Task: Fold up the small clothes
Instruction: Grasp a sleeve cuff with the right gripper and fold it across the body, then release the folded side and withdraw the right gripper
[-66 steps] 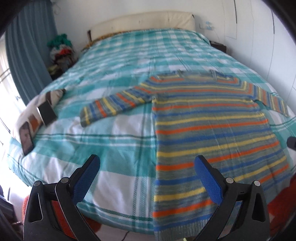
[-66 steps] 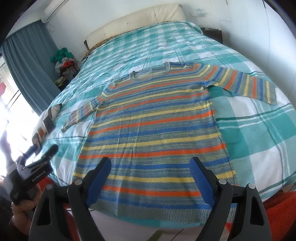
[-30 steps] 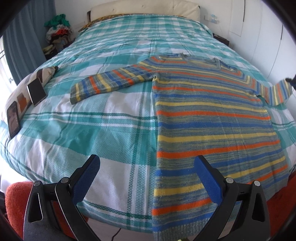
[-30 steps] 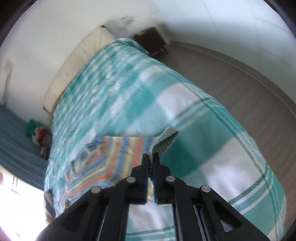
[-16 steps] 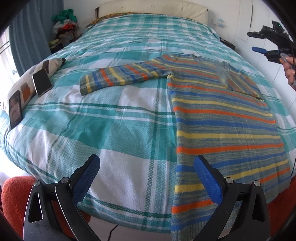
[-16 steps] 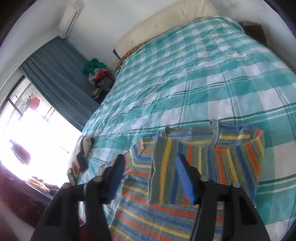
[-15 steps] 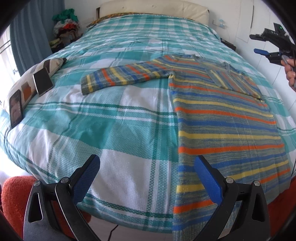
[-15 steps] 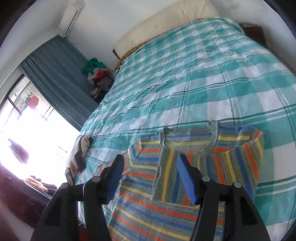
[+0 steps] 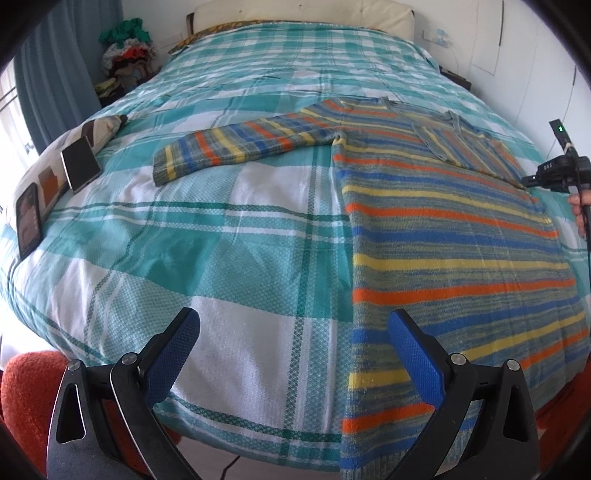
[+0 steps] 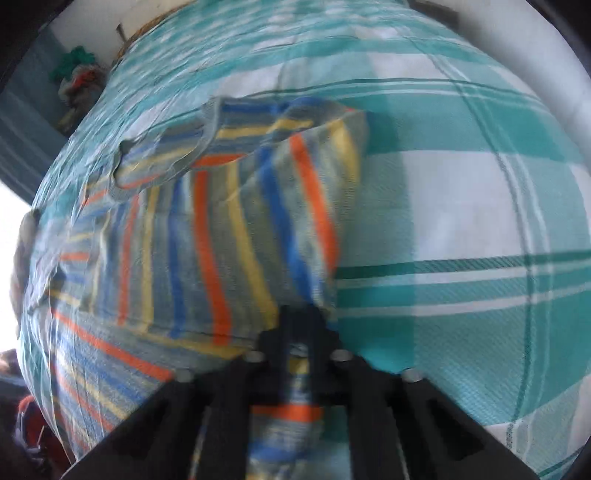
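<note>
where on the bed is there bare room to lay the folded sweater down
Free: the wide checked bedspread between the two phones at the left edge and the sweater, below its outstretched sleeve; also the stretch beyond the collar toward the headboard. Crowded: the sweater's side, where the right hand-held gripper has shut on its edge.

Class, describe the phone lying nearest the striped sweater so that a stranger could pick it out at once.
Start at the bed with its teal checked cover and look to its left edge, at the patterned cushion. Two phones lie there; yours is the pale, silvery one, farther up than the dark-screened phone.

Striped sweater [image 9: 450,236] flat on the bed — one sleeve folded in
</note>
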Available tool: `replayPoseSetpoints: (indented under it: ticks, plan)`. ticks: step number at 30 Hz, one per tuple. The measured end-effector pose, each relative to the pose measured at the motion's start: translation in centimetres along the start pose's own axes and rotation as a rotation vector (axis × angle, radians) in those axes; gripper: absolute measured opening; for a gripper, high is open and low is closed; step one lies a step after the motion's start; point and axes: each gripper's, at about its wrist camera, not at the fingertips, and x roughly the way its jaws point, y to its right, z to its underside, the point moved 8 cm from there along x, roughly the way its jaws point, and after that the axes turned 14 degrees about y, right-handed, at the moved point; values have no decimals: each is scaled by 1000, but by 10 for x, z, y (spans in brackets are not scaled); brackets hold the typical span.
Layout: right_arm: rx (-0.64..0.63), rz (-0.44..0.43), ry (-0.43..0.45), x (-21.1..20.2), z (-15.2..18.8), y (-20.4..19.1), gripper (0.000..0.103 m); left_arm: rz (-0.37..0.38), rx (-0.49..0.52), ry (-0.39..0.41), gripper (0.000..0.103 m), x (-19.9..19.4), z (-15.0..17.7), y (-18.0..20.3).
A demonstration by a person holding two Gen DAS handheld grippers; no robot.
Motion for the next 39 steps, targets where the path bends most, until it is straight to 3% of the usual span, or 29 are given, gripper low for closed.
replayPoseSetpoints:
  ticks: [1, 2, 7, 8, 10, 12, 13, 14, 15, 17, 20, 23, 25, 27, 30, 34, 39]
  plan:
    - [-18, 26, 31, -10, -5, 3, 9, 3, -2, -2, 102, 1, 1, 0]
    - [-47, 19, 51, -19, -8, -1, 11, 7, -7, -9, 102, 1, 1, 1]
    - [-86, -208, 11, -34, 6, -41, 16, 10, -1, -18, 102, 5, 1, 4]
    - [-97, -199, -25, -27, 19, -41, 17, 7, 1, -13, 102, 3, 0, 4]
    - [-133, -68, -90, -14, 44, -20, 14, -1, 4, -6, 102, 0, 0, 1]
    - [-60, -41, -41, -22, 47, 3, 0, -7, -5, -6, 102, -2, 3, -6]
    - [-38, -5, -8, -33, 46, 11, 2, -8, -14, -10, 102, -2, 4, -8]
    - [-46, 29, 21, -45, 46, 14, 10, -6, -24, -15, 102, -1, 5, -11]
    - [-56, 16, 40, -58, 48, 10, 13, -2, -31, -19, 102, -1, 6, -12]
    - [-38, -108, 43, -80, 59, -10, 13, 6, -36, -19, 102, 1, 5, -11]
    - [-50, -197, -12, -93, 94, -32, 13, 28, -22, -19, 102, 1, 5, -4]
    - [-57, -92, -100, -83, 134, -19, 12, 41, -1, -41, 102, 2, 12, 2]
    - [10, -50, -70, -94, 144, -9, 9, 39, 5, -69, 102, 4, 19, 2]
    - [0, 23, -30, -115, 150, -11, 18, 37, -4, -91, 102, 7, 25, 0]
    - [-66, -11, 31, -143, 161, -39, 21, 43, -19, -117, 102, 12, 29, -1]
    - [-19, -127, 112, -169, 177, -75, 27, 32, 7, -116, 102, 14, 31, 1]
    - [-11, -106, 189, -171, 179, -109, 35, 25, 15, -117, 102, 15, 33, 1]
